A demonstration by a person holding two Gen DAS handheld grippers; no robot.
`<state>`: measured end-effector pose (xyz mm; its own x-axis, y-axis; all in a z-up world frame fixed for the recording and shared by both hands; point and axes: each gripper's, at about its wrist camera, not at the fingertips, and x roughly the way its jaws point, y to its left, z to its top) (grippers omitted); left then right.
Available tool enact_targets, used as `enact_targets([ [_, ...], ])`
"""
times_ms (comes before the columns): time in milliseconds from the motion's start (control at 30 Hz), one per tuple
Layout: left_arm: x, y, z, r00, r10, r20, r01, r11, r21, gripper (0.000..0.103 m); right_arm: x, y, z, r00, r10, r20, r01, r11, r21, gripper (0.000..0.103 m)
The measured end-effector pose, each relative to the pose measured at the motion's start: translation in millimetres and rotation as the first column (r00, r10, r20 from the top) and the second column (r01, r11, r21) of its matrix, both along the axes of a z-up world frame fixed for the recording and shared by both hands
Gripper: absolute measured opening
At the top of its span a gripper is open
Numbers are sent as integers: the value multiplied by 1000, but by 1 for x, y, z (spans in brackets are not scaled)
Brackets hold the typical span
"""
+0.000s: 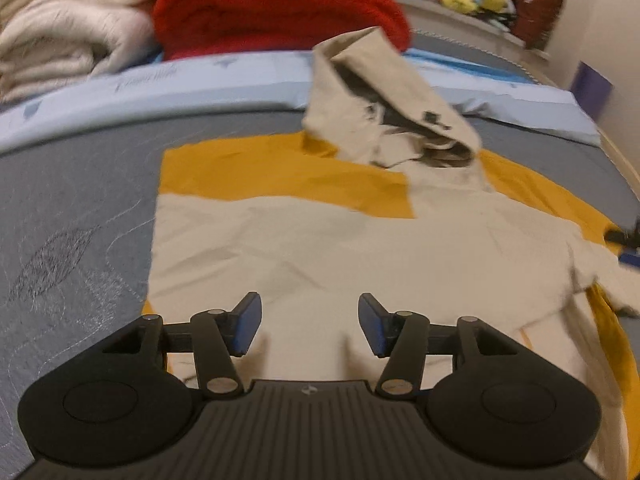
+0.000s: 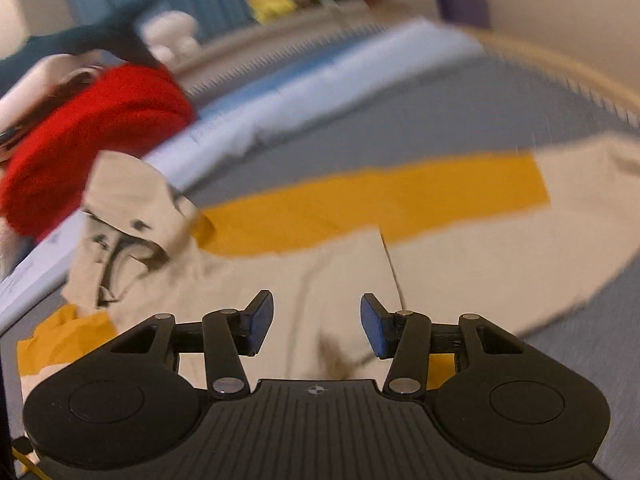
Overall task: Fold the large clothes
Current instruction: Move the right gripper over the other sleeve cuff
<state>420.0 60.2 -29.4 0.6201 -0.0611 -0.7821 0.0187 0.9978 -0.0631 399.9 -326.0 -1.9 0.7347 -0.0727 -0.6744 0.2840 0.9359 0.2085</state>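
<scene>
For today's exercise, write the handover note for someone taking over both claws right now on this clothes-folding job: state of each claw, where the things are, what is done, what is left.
Left claw: open, nothing between its pads, above the near part of the hoodie.
Right claw: open, empty, also over the hoodie.
Things: the beige-and-mustard hoodie lies spread on the grey bed cover, hood at the far end, partly standing up. A red folded item and a cream blanket sit beyond it.
Done: the left side looks folded in to a straight edge.
Left: probably the right side, the hood, then the final folds.
</scene>
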Motion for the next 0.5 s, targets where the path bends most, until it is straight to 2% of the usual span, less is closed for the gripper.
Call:
enact_targets([
  [167, -19, -28, 10, 997, -65, 48, 64, 998, 21, 60, -26, -9, 31, 990, 95, 105, -84, 990, -109, 51],
  [300, -28, -44, 13, 992, -102, 69, 100, 994, 36, 60, -38, -28, 42, 980, 137, 143, -118, 984, -135, 51],
  [400, -32, -52, 12, 991, -110, 73, 108, 994, 32, 60, -47, -57, 47, 977, 124, 175, -97, 984, -152, 50],
  [467, -33, -56, 11, 990, -117, 73, 115, 993, 33, 60, -53, -83, 50, 976, 97, 194, -70, 988, -137, 44],
  [500, -33, -58, 10, 990, -122, 75, 120, 992, 35, 60, -55, -95, 50, 976, 82, 202, -56, 990, -129, 33],
])
